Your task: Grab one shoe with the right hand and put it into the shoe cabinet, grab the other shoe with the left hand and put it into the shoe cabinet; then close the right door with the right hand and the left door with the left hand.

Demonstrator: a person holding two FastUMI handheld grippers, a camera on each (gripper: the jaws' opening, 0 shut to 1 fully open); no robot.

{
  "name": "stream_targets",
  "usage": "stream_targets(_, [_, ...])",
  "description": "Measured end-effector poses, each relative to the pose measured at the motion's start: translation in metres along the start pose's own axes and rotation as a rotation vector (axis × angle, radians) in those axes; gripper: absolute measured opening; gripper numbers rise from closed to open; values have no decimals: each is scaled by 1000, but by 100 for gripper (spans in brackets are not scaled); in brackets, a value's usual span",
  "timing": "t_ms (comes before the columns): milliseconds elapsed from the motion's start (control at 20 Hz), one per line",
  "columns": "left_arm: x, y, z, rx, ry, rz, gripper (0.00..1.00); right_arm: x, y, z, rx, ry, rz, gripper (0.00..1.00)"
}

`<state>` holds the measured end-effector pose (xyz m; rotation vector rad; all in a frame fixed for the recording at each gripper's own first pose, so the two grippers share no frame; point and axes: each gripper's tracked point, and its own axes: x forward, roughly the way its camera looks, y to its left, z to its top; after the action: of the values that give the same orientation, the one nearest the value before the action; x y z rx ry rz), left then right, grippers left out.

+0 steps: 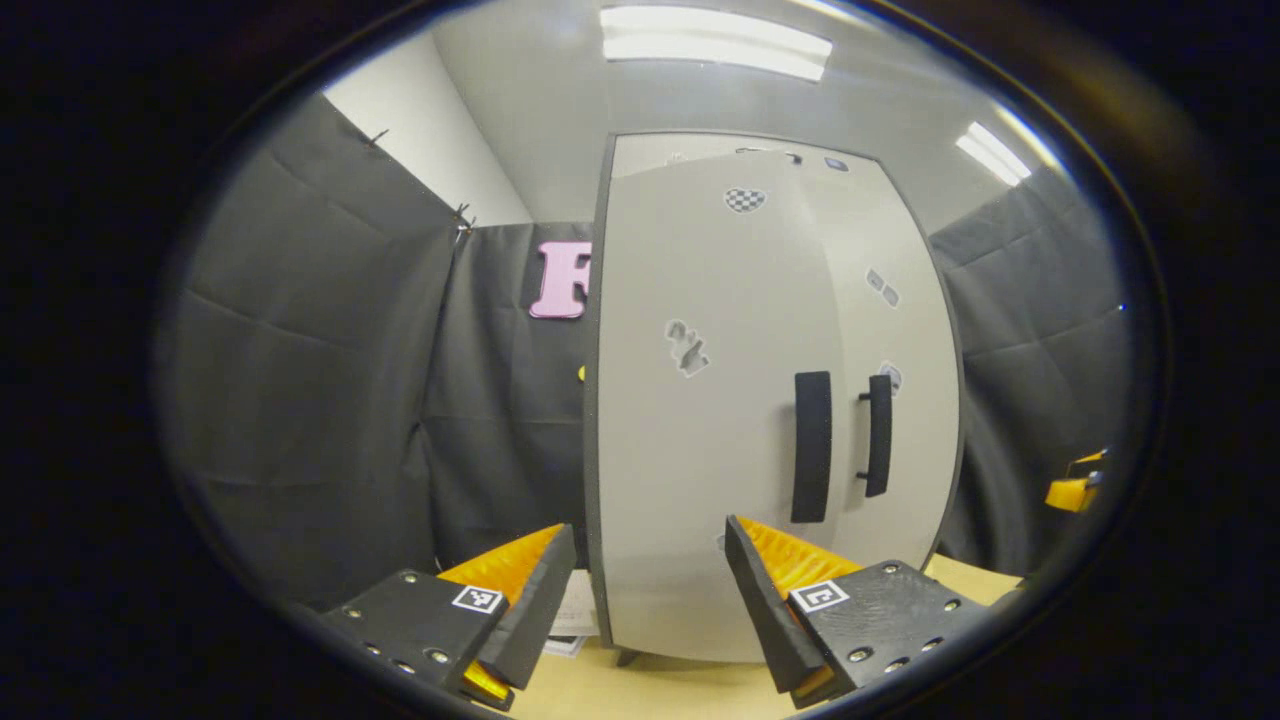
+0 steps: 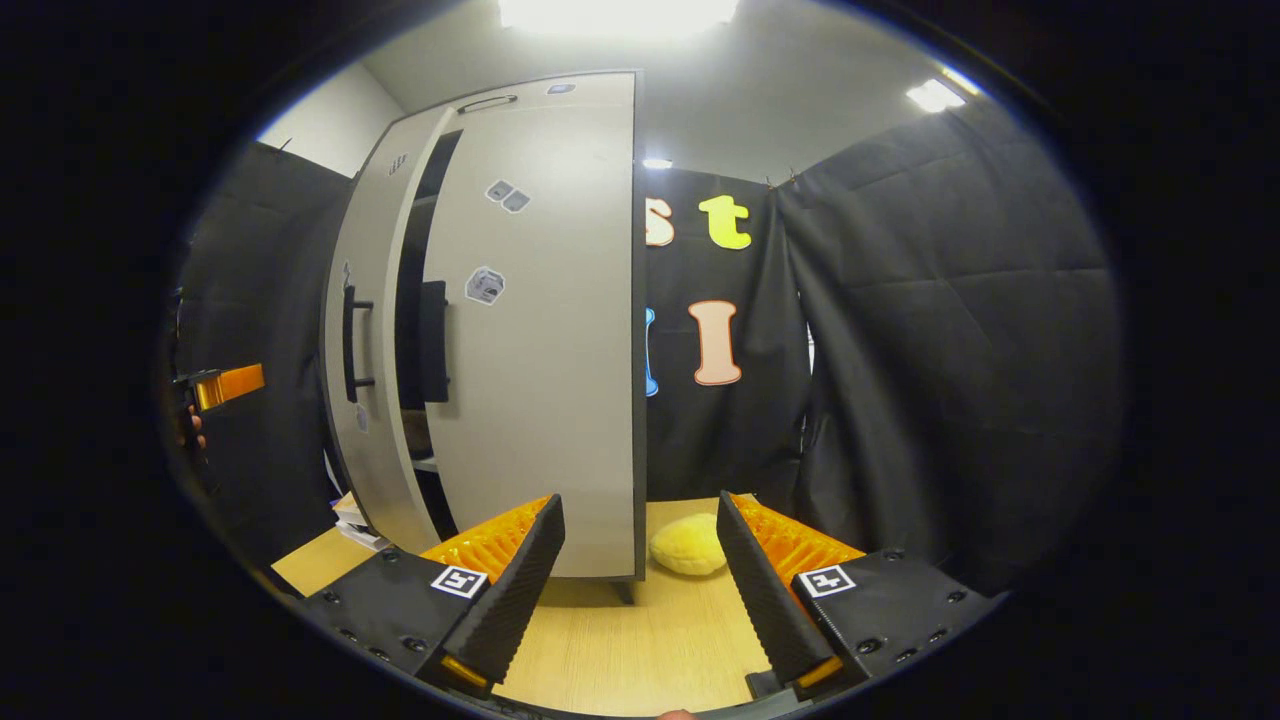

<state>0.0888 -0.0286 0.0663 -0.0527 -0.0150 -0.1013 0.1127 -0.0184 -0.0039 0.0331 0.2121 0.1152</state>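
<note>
Now the cabinet (image 2: 530, 330) stands on the bench (image 2: 640, 640) with its right door (image 2: 545, 340) nearly shut and its left door (image 2: 365, 330) ajar; any shoes inside it are hidden. Both claws gape wide and empty, the right claw (image 2: 640, 590) and left claw (image 1: 650, 590) low before the cabinet. Best push each door flat beside its handle (image 1: 812, 445), steadily.

Pale grey shoe cabinet (image 2: 520, 330) upright at desk's far edge; left door (image 2: 365, 340) ajar, right door (image 2: 540, 320) nearly shut, black handles.
</note>
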Motion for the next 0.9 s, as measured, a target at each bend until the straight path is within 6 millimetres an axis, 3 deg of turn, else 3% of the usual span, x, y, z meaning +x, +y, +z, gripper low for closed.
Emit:
stream_targets(200, [-26, 26, -4, 19, 16, 33, 88, -1, 13, 7, -7, -22, 19, 95])
stream_targets(250, [-31, 34, -6, 24, 22, 40, 93, 0, 16, 9, -7, -26, 23, 95])
stream_targets(300, [-36, 41, -8, 29, 27, 47, 88, 1, 21, 10, -7, -32, 29, 95])
stream_targets(450, [-51, 59, -13, 34, 42, 65, 87, 1, 30, 14, -16, -47, 38, 95])
stream_targets(500, [-55, 65, -14, 36, 45, 70, 93, 1, 31, 15, -17, -52, 41, 95])
stream_targets(550, [-59, 69, -16, 40, 46, 73, 87, 1, 32, 16, -17, -58, 43, 95])
stream_targets(900, [-78, 92, -28, 82, 72, 103, 87, 1, 29, 21, -12, -83, 23, 94])
